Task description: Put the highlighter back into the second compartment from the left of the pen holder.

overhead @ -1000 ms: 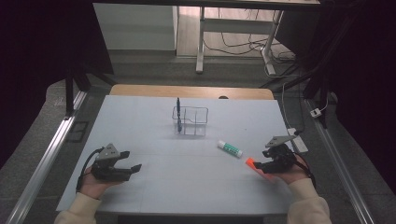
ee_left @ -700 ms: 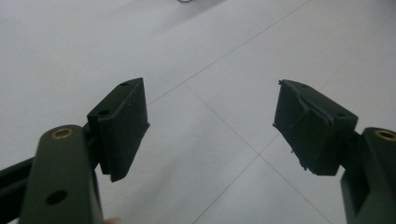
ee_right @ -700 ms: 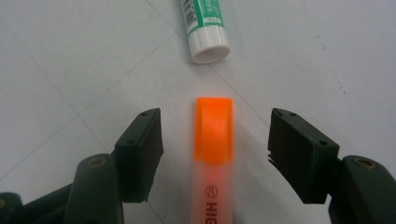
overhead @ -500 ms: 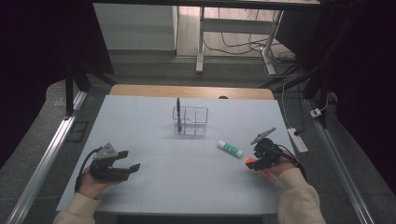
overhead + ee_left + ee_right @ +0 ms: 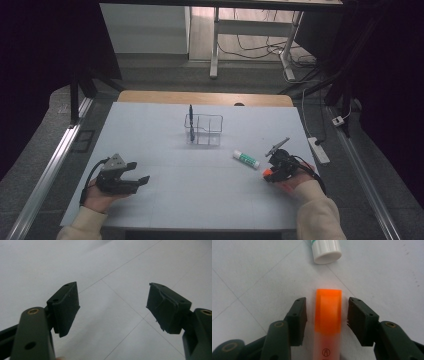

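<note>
An orange-capped highlighter (image 5: 328, 312) lies flat on the white table, pointing at a white glue stick (image 5: 326, 250) just beyond its cap. My right gripper (image 5: 327, 310) straddles the cap; its jaws have just been closing, and a thin gap remains on each side, so the pads do not press it. In the high view this gripper (image 5: 268, 174) sits at the right over the highlighter (image 5: 266, 173), with the glue stick (image 5: 246, 159) to its upper left. My left gripper (image 5: 139, 172) rests open at the left, with bare table between its jaws (image 5: 112, 305).
A clear wire holder (image 5: 204, 129) with a dark pen (image 5: 190, 117) standing in it sits at mid-table toward the back. A white power strip (image 5: 318, 150) lies just off the table's right edge.
The right hand has slid left and lowered toward the glue stick, and its jaws have narrowed around the orange highlighter. The left hand has stayed put.
</note>
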`<state>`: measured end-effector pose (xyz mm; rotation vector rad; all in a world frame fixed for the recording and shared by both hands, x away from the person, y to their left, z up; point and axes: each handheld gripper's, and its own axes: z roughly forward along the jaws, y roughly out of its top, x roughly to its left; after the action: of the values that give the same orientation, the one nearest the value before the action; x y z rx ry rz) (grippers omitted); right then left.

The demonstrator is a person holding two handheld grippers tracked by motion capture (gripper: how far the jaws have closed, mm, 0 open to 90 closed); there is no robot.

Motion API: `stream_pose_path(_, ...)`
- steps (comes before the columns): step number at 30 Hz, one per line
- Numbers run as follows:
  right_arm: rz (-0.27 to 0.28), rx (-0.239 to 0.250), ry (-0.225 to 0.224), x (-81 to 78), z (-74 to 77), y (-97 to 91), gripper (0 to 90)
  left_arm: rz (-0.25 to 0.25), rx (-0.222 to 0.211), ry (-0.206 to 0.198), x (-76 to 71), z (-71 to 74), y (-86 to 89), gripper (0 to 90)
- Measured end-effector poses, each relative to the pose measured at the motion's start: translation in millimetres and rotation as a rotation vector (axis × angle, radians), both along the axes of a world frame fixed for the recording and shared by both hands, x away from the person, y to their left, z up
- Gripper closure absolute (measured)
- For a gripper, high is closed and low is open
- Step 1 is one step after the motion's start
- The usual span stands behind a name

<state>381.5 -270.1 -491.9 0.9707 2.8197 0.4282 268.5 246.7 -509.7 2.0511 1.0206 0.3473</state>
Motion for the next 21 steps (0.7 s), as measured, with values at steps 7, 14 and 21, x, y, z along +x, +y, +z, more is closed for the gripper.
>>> stream_pose_path(7, -0.005, -0.01, 0.01, -1.5, 0.6, 5.4, 66.1, -0.001, 0.008, 0.0, 0.1, -0.5, -1.0, 25.6)
stream_pose_path(14, -0.016, -0.007, 0.001, -2.9, 0.6, 5.4, 67.1, -0.003, 0.011, -0.001, -0.1, -0.6, -1.5, 25.6)
stream_pose_path(21, -0.011, 0.036, 0.01, -2.6, 3.1, 1.2, 67.2, 0.003, 0.01, 0.001, 0.5, -1.1, 1.2, 25.6)
